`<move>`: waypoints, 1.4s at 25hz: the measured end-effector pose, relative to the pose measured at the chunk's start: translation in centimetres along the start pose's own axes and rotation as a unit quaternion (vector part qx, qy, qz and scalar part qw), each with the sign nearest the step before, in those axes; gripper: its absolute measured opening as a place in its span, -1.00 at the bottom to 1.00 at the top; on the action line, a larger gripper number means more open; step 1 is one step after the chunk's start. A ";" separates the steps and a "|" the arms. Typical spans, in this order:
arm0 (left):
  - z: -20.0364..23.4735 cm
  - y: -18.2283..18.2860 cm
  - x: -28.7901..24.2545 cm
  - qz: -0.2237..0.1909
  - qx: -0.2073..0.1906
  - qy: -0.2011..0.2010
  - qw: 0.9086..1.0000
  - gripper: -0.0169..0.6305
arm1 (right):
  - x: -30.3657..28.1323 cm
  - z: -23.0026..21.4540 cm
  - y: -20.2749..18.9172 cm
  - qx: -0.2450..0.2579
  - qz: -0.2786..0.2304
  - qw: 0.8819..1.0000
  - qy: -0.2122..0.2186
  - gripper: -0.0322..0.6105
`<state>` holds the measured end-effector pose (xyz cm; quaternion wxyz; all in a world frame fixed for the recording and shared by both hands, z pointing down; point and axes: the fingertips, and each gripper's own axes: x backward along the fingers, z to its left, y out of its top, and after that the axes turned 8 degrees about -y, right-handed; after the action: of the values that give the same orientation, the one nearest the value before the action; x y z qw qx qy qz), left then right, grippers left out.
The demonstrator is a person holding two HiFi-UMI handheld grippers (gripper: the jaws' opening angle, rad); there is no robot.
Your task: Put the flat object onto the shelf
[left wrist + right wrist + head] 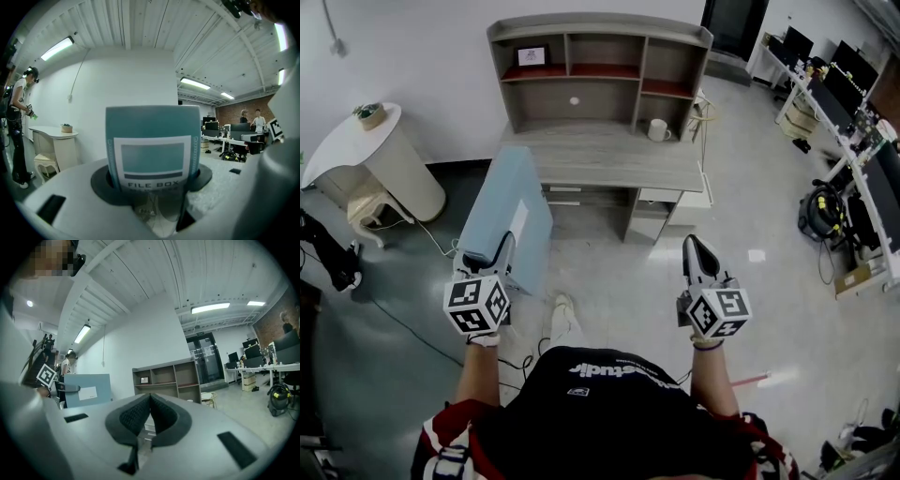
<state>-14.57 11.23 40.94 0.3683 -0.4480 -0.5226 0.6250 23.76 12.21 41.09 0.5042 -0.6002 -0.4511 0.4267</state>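
Note:
A flat light-blue file box (502,220) stands on edge in the air in front of me, with my left gripper (492,261) shut on its near end. In the left gripper view the box (152,145) fills the space between the pads (101,185), its white "FILE BOX" label towards the camera. My right gripper (695,247) is held level at the right, shut and holding nothing; its pads (133,418) meet. The grey shelf unit (600,75) with open compartments stands on a desk (609,159) against the far wall. The right gripper view also shows the box (86,390) and the shelf (166,376).
A white cup (658,129) stands on the desk and a small picture frame (532,56) sits in the upper left compartment. A white rounded table (375,155) with a small plant is at the left. Office desks with monitors (844,94) line the right. Cables trail over the floor.

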 end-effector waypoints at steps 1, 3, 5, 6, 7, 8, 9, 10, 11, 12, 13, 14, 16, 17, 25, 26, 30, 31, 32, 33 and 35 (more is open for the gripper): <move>0.1 0.1 -0.1 0.000 0.000 0.001 1.000 -0.13 | -0.1 0.0 0.1 0.001 0.000 1.000 0.000 -0.92; 0.3 0.3 -0.4 -0.002 0.001 0.001 1.000 -0.13 | -0.4 -0.2 0.3 0.001 0.000 1.000 -0.001 -0.92; 0.6 0.5 -0.8 -0.004 0.002 0.002 1.000 -0.13 | -0.9 -0.2 0.4 0.002 0.001 1.000 0.000 -0.92; 0.7 0.5 -1.0 -0.005 0.003 0.002 1.000 -0.13 | -1.1 -0.2 0.5 0.002 0.001 1.000 0.000 -0.92; 0.8 0.6 -1.2 -0.005 0.003 0.002 1.000 -0.13 | -1.3 -0.1 0.5 0.003 0.002 1.000 0.001 -0.92; 1.0 0.6 -1.3 -0.006 0.004 0.002 1.000 -0.13 | -1.5 0.0 0.6 0.004 0.002 1.000 0.002 -0.92; 1.2 0.7 -1.6 -0.006 0.004 0.003 1.000 -0.13 | -1.8 0.1 0.6 0.005 0.003 1.000 0.003 -0.92; 1.4 0.7 -1.8 -0.007 0.004 0.003 1.000 -0.13 | -2.1 0.1 0.6 0.006 0.004 1.000 0.004 -0.92; 1.6 0.8 -2.1 -0.007 0.003 0.004 1.000 -0.13 | -2.4 0.1 0.5 0.007 0.005 1.000 0.005 -0.92; 1.8 0.8 -2.5 -0.006 0.003 0.005 1.000 -0.13 | -2.8 0.2 0.5 0.008 0.007 1.000 0.006 -0.92; 2.0 0.9 -2.8 -0.006 0.003 0.005 1.000 -0.13 | -3.1 0.2 0.5 0.008 0.008 1.000 0.006 -0.92; 2.2 1.0 -3.2 -0.006 0.003 0.006 1.000 -0.13 | -3.5 0.1 0.6 0.009 0.009 1.000 0.006 -0.92; 2.6 1.2 -3.8 -0.006 0.003 0.006 1.000 -0.13 | -4.3 0.2 0.8 0.010 0.009 1.000 0.006 -0.92; 2.8 1.4 -4.1 -0.007 0.002 0.006 1.000 -0.13 | -4.8 0.2 0.9 0.010 0.009 1.000 0.006 -0.92; 5.1 2.4 -7.4 -0.008 0.004 0.009 1.000 -0.13 | -9.0 0.6 2.0 0.012 0.006 1.000 0.010 -0.92; 5.4 2.6 -7.9 -0.007 0.004 0.010 1.000 -0.13 | -9.6 0.7 2.1 0.012 0.006 1.000 0.010 -0.92; 6.9 3.2 -10.2 -0.007 0.000 0.010 1.000 -0.13 | -12.1 0.9 2.7 0.015 0.004 1.000 0.010 -0.92; 7.2 3.3 -10.8 -0.008 0.000 0.009 1.000 -0.13 | -12.8 0.9 2.8 0.015 0.003 1.000 0.010 -0.92; 7.5 3.4 -11.4 -0.008 0.001 0.008 1.000 -0.13 | -13.4 0.9 2.9 0.016 0.003 1.000 0.009 -0.92; 7.8 3.5 -12.0 -0.009 0.003 0.007 1.000 -0.13 | -14.1 0.9 3.0 0.017 0.003 1.000 0.009 -0.92; 8.5 3.6 -13.4 -0.009 0.005 0.004 1.000 -0.13 | -15.4 0.9 3.0 0.018 0.005 1.000 0.008 -0.92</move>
<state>-18.24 -4.59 40.15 0.3786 -0.4439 -0.5219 0.6222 19.65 -2.84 38.84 0.5169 -0.5964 -0.4362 0.4323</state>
